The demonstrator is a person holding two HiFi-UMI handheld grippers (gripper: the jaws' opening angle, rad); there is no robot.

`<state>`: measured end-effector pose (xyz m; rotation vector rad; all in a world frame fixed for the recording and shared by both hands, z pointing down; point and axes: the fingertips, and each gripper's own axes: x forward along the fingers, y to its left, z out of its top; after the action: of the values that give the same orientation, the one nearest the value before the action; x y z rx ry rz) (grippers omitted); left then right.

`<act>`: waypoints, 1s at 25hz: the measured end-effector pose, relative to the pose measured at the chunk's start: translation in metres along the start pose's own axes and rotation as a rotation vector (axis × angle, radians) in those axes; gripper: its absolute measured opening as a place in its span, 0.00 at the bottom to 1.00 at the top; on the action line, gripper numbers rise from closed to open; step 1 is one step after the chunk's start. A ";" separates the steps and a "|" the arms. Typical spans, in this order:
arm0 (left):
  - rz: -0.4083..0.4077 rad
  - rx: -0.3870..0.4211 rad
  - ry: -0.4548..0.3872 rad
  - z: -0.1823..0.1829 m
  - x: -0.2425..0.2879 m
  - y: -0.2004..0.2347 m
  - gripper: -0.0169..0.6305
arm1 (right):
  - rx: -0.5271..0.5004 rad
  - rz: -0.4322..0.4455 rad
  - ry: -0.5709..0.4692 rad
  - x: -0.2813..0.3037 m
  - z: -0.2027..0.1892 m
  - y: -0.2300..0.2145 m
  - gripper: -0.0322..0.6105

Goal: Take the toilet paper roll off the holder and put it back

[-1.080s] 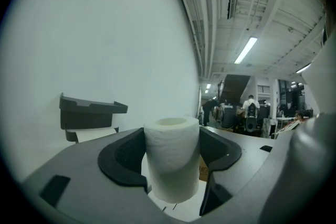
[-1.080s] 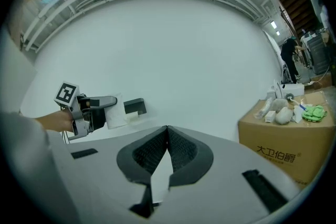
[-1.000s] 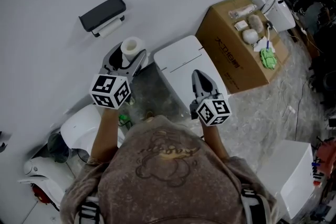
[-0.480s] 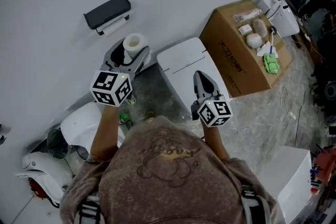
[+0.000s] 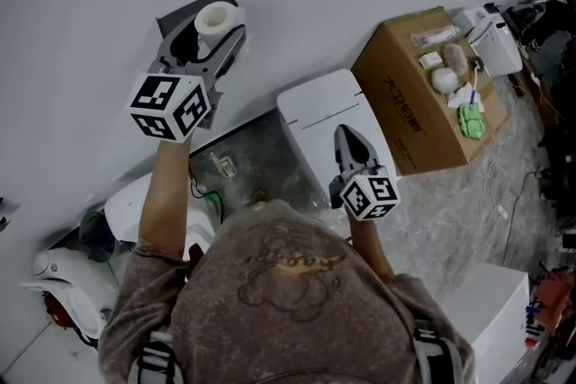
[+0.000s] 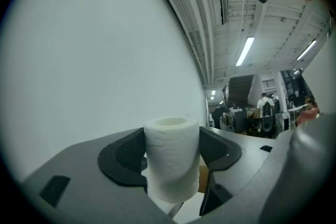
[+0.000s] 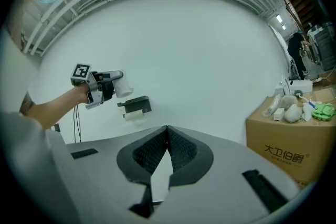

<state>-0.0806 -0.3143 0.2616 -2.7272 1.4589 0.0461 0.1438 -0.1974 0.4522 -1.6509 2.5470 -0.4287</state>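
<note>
The left claw [image 5: 209,30] grips the toilet paper roll [image 6: 172,160] upright, close by the holder [image 7: 135,104] on the far wall; the right claw [image 7: 167,134] is closed, empty; gripped upright, the soft roll may meet the holder misaligned and slip.

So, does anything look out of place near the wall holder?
The toilet paper roll stands on end in the left tongs, off the wall holder. Nothing looks spilled or damaged.

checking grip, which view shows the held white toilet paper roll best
Left gripper view: white toilet paper roll close, upright between dark pads. Head view shows its top; right gripper view, a distant speck.
</note>
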 end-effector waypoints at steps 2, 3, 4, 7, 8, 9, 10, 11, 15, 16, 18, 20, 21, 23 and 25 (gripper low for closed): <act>0.020 0.007 -0.008 0.011 0.004 0.015 0.52 | -0.001 0.003 0.002 0.002 -0.001 0.001 0.04; 0.031 0.014 -0.009 0.016 0.006 0.023 0.52 | 0.000 0.004 0.004 0.003 -0.001 0.001 0.04; 0.040 0.022 -0.009 0.021 0.008 0.031 0.52 | 0.000 0.006 0.005 0.005 -0.001 0.001 0.04; 0.067 0.050 -0.014 0.032 0.011 0.053 0.52 | -0.001 0.011 0.011 0.005 -0.003 0.000 0.04; 0.075 0.058 -0.015 0.035 0.013 0.060 0.52 | -0.001 0.011 0.013 0.006 -0.004 0.000 0.04; 0.083 0.066 -0.015 0.038 0.014 0.068 0.52 | -0.001 0.012 0.014 0.008 -0.003 0.000 0.04; 0.092 0.071 -0.014 0.040 0.016 0.076 0.52 | -0.001 0.013 0.015 0.010 -0.002 0.001 0.04; 0.103 0.075 -0.011 0.041 0.017 0.084 0.52 | -0.001 0.015 0.015 0.011 -0.002 0.002 0.04; 0.150 0.090 0.013 0.034 0.018 0.108 0.52 | 0.001 0.025 0.013 0.014 -0.002 0.003 0.04; 0.160 0.091 0.019 0.031 0.018 0.114 0.52 | 0.000 0.027 0.013 0.015 -0.002 0.003 0.04; 0.179 0.081 0.028 0.024 0.016 0.125 0.52 | -0.001 0.029 0.015 0.017 -0.003 0.004 0.04; 0.198 0.070 0.034 0.016 0.015 0.135 0.52 | 0.000 0.030 0.018 0.019 -0.004 0.005 0.04; 0.207 0.066 0.036 0.013 0.014 0.138 0.52 | 0.001 0.032 0.019 0.021 -0.005 0.006 0.04; 0.220 0.059 0.038 0.008 0.013 0.143 0.52 | 0.002 0.035 0.020 0.022 -0.005 0.007 0.04; 0.230 0.054 0.042 0.003 0.013 0.145 0.52 | 0.002 0.037 0.021 0.023 -0.006 0.008 0.04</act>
<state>-0.1937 -0.4054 0.2541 -2.5208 1.7504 -0.0412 0.1263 -0.2139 0.4574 -1.6039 2.5868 -0.4478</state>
